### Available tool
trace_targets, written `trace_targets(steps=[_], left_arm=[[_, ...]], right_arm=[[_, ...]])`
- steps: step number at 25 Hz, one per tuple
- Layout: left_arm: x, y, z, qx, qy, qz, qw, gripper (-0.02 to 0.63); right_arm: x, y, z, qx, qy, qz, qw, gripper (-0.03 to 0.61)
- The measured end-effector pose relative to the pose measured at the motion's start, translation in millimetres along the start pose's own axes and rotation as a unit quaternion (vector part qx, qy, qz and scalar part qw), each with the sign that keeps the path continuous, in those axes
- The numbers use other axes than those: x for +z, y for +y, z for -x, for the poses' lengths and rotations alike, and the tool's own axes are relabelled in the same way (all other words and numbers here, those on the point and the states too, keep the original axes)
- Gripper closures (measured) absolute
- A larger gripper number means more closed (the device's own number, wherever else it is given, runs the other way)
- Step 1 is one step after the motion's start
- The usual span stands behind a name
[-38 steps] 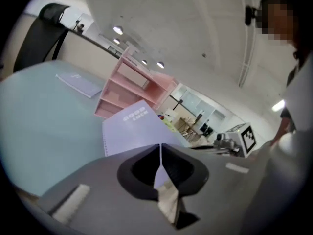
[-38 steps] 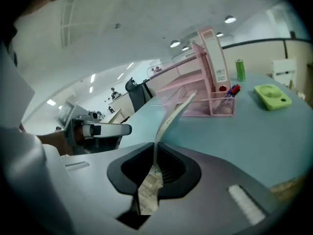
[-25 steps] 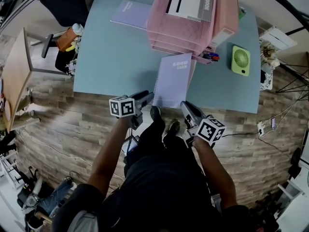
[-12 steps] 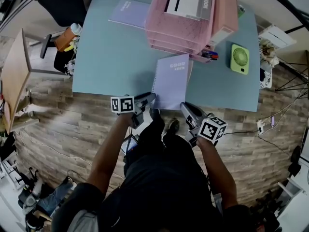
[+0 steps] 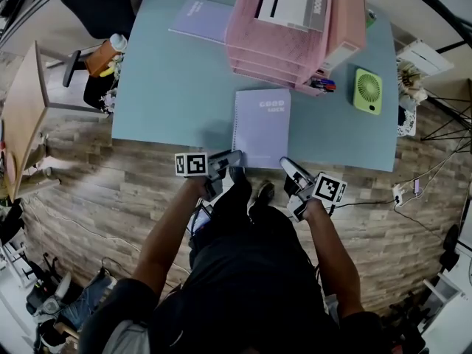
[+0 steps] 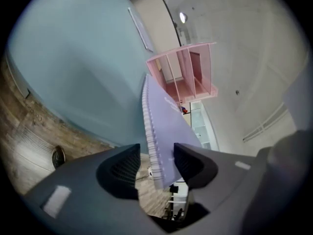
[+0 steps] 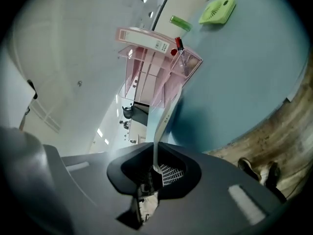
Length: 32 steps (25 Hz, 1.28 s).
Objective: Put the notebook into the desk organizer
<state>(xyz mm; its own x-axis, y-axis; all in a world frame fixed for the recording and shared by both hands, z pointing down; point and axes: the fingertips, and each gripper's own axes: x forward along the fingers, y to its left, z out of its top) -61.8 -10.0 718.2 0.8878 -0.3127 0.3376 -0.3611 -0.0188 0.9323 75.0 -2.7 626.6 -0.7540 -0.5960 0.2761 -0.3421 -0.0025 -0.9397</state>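
A lavender spiral notebook [image 5: 262,127] lies near the front edge of the blue table [image 5: 169,87], just before the pink desk organizer [image 5: 287,28]. My right gripper [image 5: 287,167] is shut on the notebook's near right corner; in the right gripper view the thin cover edge [image 7: 164,119] runs down into the closed jaws [image 7: 155,168]. My left gripper [image 5: 234,158] is at the near left corner. Its jaws have just been opening, and the spiral edge [image 6: 151,131] stands between the pads [image 6: 155,163] without being pressed.
A second lavender notebook [image 5: 199,18] lies at the table's far left. A green fan [image 5: 367,91] sits right of the organizer, and pens [image 5: 322,85] sit in its mesh cup. The person's shoes [image 5: 251,186] are on the wood floor under the grippers.
The notebook has come down from a lean toward the organizer and lies flatter and nearer the front edge. Both grippers have sunk and rolled. The left jaws stand wider.
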Motion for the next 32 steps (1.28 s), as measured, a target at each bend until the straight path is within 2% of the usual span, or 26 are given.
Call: trace_targets(steps=[3,5,7,8,10,13,16,18,21,24,32], left_arm=[[-4,4,-5,-0.015,0.004,0.013,0.9998,0.382],[-2,1,-6,-0.027,0.013,0.009,0.9995,0.383],[2,-9,-5,-0.031,0.019,-0.015,0.9992,0.42],[6,-15,-3,-0.023,0.018,-0.037,0.9989,0.43],[17,-24,1,0.012,0.008,-0.095,0.9953,0.436],[35,-38,8,0.056,-0.017,-0.175,0.9828,0.436],[48,-55,15,0.068,-0.048,-0.223,0.9712,0.437],[53,-66,20,0.07,-0.066,-0.25,0.9636,0.44],[58,-77,25,0.071,-0.079,-0.28,0.954,0.442],[65,-78,21,0.073,-0.079,-0.298,0.9487,0.442],[77,-67,14,0.098,-0.077,-0.353,0.9273,0.443]], right_arm=[[-10,-2,-2,0.002,0.029,-0.011,1.0,0.551],[-12,-5,0,-0.007,0.047,0.001,0.999,0.552],[-13,-12,5,-0.042,0.059,0.032,0.997,0.552],[-13,-13,7,-0.06,0.062,0.064,0.994,0.552],[-12,-10,8,-0.095,0.062,0.145,0.983,0.551],[-6,3,5,-0.129,0.043,0.248,0.959,0.548],[0,12,2,-0.144,0.02,0.317,0.937,0.541],[2,20,2,-0.142,0.007,0.347,0.927,0.541],[4,28,3,-0.137,-0.011,0.369,0.919,0.541],[8,25,1,-0.138,-0.024,0.374,0.917,0.541],[7,-3,-15,-0.15,-0.034,0.381,0.912,0.538]])
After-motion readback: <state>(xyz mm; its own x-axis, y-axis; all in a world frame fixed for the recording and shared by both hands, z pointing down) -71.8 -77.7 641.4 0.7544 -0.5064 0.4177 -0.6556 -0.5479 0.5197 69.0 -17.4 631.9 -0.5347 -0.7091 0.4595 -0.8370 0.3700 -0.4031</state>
